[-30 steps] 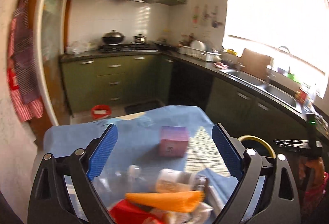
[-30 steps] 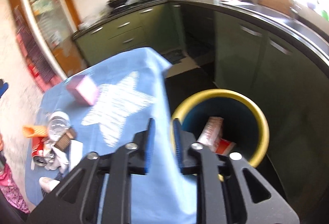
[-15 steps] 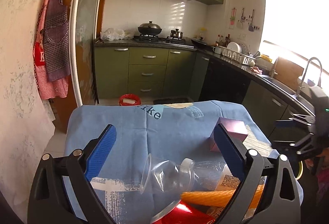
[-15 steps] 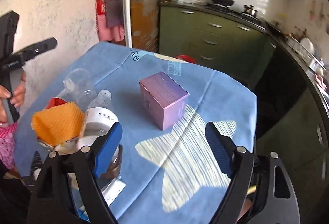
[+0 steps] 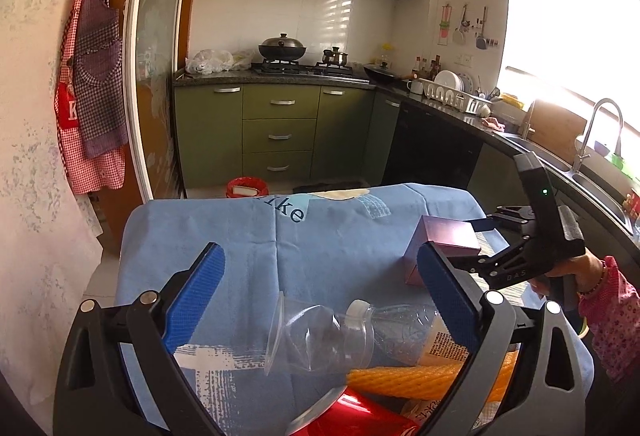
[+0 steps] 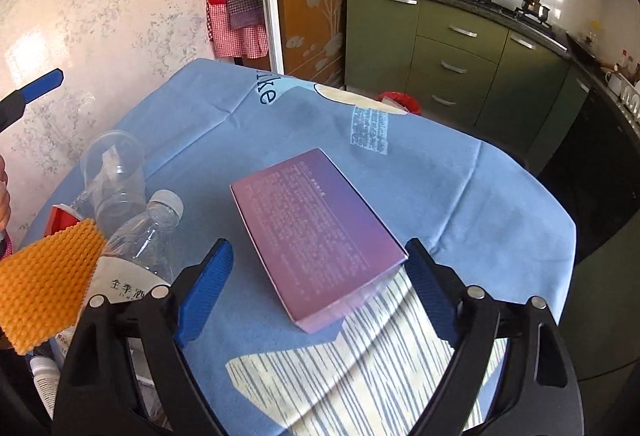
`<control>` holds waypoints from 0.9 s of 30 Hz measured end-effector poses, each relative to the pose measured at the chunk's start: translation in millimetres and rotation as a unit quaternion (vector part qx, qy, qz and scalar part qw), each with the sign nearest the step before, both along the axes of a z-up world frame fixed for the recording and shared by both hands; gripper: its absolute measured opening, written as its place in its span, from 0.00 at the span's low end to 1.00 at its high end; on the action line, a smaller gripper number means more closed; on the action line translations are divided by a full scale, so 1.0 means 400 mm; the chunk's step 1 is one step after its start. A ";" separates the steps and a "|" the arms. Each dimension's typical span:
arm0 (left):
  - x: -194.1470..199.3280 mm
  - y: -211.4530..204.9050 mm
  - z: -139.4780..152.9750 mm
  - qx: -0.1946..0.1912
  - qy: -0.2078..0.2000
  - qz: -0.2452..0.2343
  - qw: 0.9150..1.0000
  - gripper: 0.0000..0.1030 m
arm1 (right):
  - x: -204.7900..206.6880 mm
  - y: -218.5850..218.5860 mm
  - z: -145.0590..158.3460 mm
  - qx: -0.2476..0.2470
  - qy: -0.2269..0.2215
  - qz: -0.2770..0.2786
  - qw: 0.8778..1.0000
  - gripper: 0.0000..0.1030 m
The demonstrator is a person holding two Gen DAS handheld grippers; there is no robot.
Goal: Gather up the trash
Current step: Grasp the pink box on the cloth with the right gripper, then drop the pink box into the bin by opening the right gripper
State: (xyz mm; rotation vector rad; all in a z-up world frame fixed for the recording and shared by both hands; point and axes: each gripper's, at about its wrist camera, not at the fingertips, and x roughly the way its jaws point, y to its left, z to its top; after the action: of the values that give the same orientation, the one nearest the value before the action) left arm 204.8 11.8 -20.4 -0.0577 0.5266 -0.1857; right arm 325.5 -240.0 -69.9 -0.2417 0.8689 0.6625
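Note:
A purple box (image 6: 316,232) lies on the blue tablecloth (image 6: 480,195). My right gripper (image 6: 316,292) reaches down over the box, which sits between its blue pads (image 6: 204,292). The jaws are opening and neither pad presses on the box. In the left wrist view the right gripper (image 5: 470,242) straddles the box (image 5: 444,244). My left gripper (image 5: 320,296) stands open above a trash pile with nothing between its fingers. The pile holds a clear cup (image 5: 304,340), a plastic bottle (image 5: 400,328), an orange foam net (image 5: 420,378) and a red can (image 5: 360,412).
A red bin (image 5: 246,187) stands on the floor beyond the table's far edge. Green cabinets (image 5: 280,131) line the back wall, with a sink counter (image 5: 560,163) on the right. Aprons (image 5: 92,95) hang on the left wall. A person's sleeve (image 5: 608,316) is at the right.
My right gripper swung from above the yellow-rimmed bin to the table, opened its jaws and came down over the purple box. My left gripper sank toward the trash pile and stayed open.

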 end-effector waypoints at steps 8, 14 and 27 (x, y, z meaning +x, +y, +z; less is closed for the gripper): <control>-0.004 -0.002 0.002 -0.008 0.001 -0.008 1.000 0.93 | -0.008 -0.003 -0.016 0.017 0.010 -0.004 1.000 0.62; -0.011 -0.007 0.006 -0.010 -0.003 -0.009 1.000 0.93 | -0.072 -0.043 0.020 0.038 -0.003 -0.034 0.999 0.59; -0.031 -0.030 0.015 -0.012 -0.011 -0.021 1.000 0.93 | -0.370 -0.311 0.157 0.016 -0.066 -0.216 0.974 0.59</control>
State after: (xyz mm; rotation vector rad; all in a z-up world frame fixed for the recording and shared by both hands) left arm 192.5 -0.1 -14.5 -0.0680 0.5045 -0.2338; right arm 177.6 -364.5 -7.1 -0.0617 0.7492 0.2504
